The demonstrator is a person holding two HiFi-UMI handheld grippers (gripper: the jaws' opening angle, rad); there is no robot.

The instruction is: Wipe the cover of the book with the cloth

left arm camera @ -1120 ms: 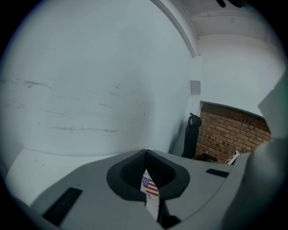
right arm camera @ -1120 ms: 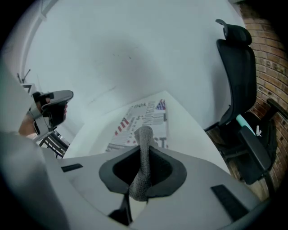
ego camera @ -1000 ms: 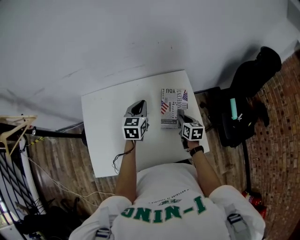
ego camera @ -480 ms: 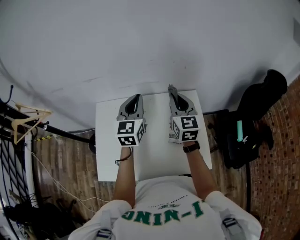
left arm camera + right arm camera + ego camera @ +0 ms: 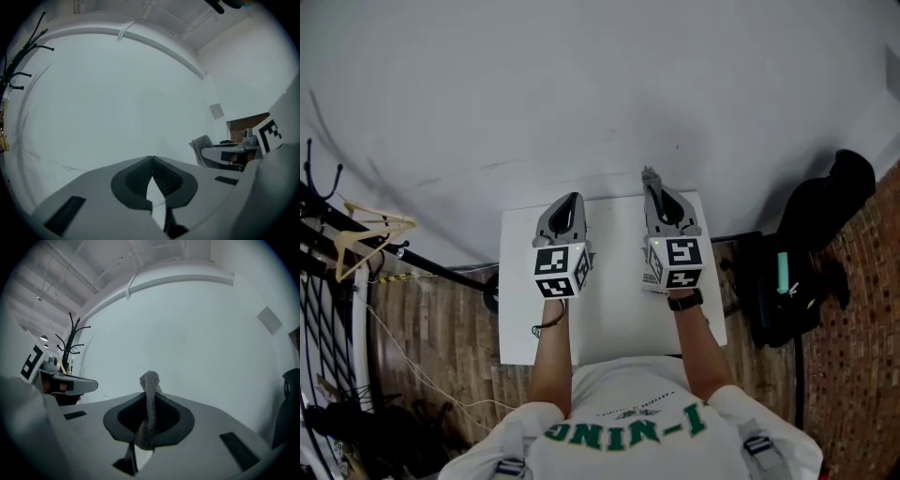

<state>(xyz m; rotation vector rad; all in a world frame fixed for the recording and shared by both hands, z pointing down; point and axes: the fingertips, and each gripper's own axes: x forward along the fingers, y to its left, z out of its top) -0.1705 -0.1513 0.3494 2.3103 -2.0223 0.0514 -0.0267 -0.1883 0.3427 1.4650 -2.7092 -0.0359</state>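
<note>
Site: bare workroom | white table [image 5: 614,314] centre | coat stand [image 5: 70,336] 9 o'clock | black chair [image 5: 811,267] 3 o'clock | plank floor [image 5: 422,323]

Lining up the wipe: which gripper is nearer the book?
Right. The right gripper, shut on the cloth, hangs over the book, hiding most of it; the left gripper hangs off to its left, over the table.

- The left gripper [image 5: 570,199] and the right gripper [image 5: 650,176] are hovering side by side above the table [image 5: 609,328], pointing toward the wall [image 5: 581,84] behind it.
- A cloth [image 5: 149,399] is sitting pinched between the right gripper's jaws.
- A coat rack [image 5: 347,239] is standing left of the table, and a chair [image 5: 797,262] right of it.
</note>
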